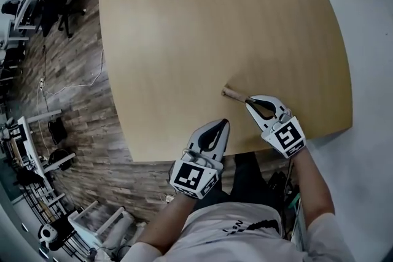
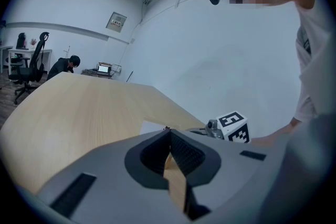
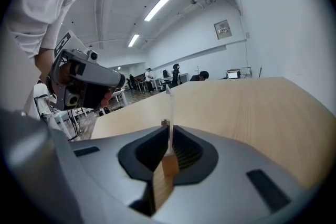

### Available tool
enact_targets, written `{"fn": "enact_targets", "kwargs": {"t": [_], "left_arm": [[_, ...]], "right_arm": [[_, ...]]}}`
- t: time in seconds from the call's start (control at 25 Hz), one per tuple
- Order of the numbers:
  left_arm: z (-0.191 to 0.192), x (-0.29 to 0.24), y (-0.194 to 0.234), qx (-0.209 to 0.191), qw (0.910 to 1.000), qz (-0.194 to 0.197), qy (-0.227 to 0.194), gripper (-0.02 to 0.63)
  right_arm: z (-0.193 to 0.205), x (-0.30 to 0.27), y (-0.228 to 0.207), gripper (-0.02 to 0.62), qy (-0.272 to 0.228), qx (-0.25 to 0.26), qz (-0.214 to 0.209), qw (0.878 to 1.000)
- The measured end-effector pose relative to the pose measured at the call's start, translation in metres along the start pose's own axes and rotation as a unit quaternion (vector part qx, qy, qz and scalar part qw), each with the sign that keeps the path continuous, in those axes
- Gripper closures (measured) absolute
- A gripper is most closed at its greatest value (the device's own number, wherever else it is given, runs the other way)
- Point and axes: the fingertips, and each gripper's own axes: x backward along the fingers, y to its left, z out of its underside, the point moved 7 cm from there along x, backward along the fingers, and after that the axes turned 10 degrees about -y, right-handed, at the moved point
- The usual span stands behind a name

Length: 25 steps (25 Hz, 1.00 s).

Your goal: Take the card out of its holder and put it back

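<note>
A small wooden card holder (image 1: 232, 94) lies on the light wood table (image 1: 215, 27) near its front edge. A thin pale card (image 3: 169, 107) stands upright in it, edge-on in the right gripper view and a white patch (image 2: 156, 127) in the left gripper view. My right gripper (image 1: 249, 101) meets the holder's near end, jaws shut on the card's near edge (image 3: 169, 131). My left gripper (image 1: 225, 123) hovers just left of it over the table's front edge. It is shut with nothing between its jaws (image 2: 169, 132).
The table's front edge (image 1: 245, 147) runs just under both grippers. Wood-pattern floor with desks, racks and office chairs (image 1: 58, 0) lies to the left. A seated person (image 2: 65, 64) works at the far end of the table.
</note>
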Motion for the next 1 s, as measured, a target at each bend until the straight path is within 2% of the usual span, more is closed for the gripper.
{"fn": "enact_targets", "kwargs": {"t": [0.16,0.48,0.72,1.0], "left_arm": [[0.007,0.007,0.006,-0.002,1.0000,-0.001,0.001,0.592],[0.000,0.013,0.012,-0.004,0.9999,0.003,-0.012,0.592],[-0.011,0.015,0.013,-0.011,0.9994,0.014,-0.031,0.592],[-0.031,0.033,0.006,-0.020,0.9973,0.045,-0.055,0.594]], "right_arm": [[-0.003,-0.003,0.008,0.569,0.003,0.018,-0.021,1.000],[-0.035,0.000,0.007,0.569,-0.021,0.037,-0.026,0.999],[-0.061,0.007,0.005,0.569,-0.051,0.035,0.013,0.998],[-0.098,0.019,0.031,0.569,-0.078,0.016,0.040,0.996]]}}
